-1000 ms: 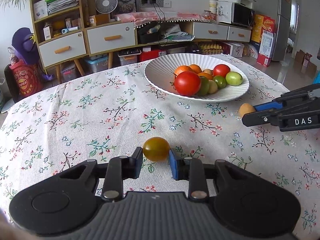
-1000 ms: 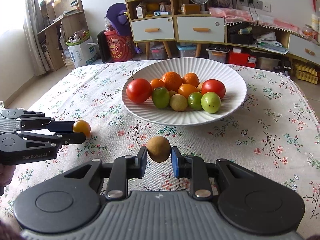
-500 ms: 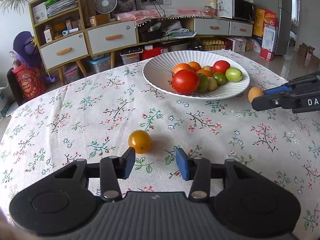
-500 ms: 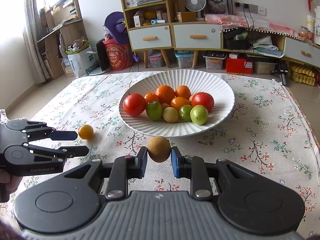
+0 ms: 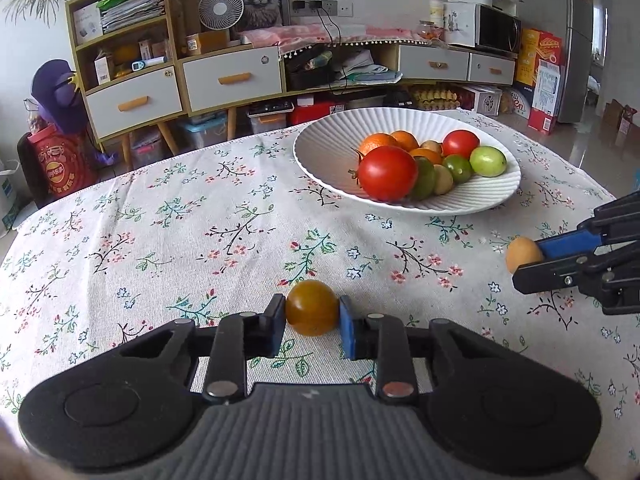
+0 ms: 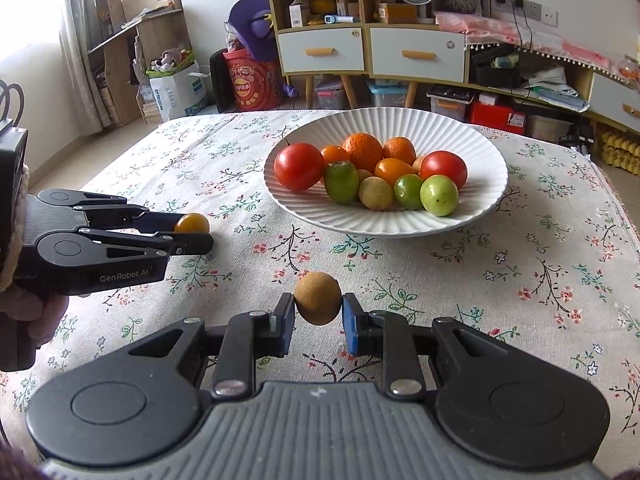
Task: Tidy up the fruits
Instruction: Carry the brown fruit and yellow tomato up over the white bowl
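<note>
My left gripper (image 5: 312, 320) is shut on a small yellow-orange tomato (image 5: 312, 307), low over the floral tablecloth; it shows from the side in the right wrist view (image 6: 192, 232) with the tomato (image 6: 192, 223). My right gripper (image 6: 318, 316) is shut on a brown round fruit (image 6: 318, 298), in front of the white ribbed plate (image 6: 480, 208); it also shows in the left wrist view (image 5: 528, 264) with the fruit (image 5: 523, 254). The plate (image 5: 328, 152) holds several tomatoes, oranges and green fruits.
The table with the floral cloth (image 5: 160, 240) fills the foreground; its far edge lies behind the plate. Cabinets with drawers (image 5: 232, 76), shelves and floor clutter stand beyond the table. The person's hand (image 6: 24, 312) holds the left gripper.
Half a second ago the left gripper was open with the yellow tomato lying on the cloth left of its fingers; now it is shut on the tomato again. The right gripper kept hold of the brown fruit.
</note>
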### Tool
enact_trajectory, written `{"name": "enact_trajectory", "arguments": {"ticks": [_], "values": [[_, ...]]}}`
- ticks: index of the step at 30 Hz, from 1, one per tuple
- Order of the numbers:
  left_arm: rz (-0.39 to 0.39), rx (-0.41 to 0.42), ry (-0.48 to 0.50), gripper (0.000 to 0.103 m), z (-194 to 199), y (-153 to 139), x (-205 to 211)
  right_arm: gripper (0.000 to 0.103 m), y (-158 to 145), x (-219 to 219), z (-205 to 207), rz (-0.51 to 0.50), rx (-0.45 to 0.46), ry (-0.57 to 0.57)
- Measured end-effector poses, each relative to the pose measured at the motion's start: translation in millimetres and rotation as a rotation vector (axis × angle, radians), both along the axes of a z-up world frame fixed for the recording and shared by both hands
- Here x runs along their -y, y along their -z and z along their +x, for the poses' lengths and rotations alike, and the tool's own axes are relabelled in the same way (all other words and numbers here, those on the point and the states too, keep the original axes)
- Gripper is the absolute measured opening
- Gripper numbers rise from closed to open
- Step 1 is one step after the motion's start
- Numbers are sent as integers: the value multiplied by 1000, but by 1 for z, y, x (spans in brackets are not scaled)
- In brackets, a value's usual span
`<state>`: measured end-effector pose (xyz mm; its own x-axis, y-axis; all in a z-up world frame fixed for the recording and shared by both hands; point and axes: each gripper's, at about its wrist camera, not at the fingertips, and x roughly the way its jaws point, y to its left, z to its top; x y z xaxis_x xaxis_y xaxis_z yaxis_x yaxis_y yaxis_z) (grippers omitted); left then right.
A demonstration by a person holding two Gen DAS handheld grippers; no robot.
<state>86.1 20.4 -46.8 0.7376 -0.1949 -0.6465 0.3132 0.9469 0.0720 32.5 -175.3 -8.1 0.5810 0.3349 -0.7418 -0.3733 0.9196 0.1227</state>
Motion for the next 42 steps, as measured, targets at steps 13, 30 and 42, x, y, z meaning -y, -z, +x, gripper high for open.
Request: {"name": "enact_trajectory", "arguments": {"ticks": [13, 30, 42], "values": [[-44, -5, 58, 27, -8, -14, 13, 23, -7, 1, 4, 12, 18, 8], [-86, 22, 102, 27, 6, -45, 46, 23, -33, 8, 35, 49, 95, 76], [-108, 5, 61, 27, 62, -56, 64, 23, -35, 29, 76, 79, 97, 176]]}}
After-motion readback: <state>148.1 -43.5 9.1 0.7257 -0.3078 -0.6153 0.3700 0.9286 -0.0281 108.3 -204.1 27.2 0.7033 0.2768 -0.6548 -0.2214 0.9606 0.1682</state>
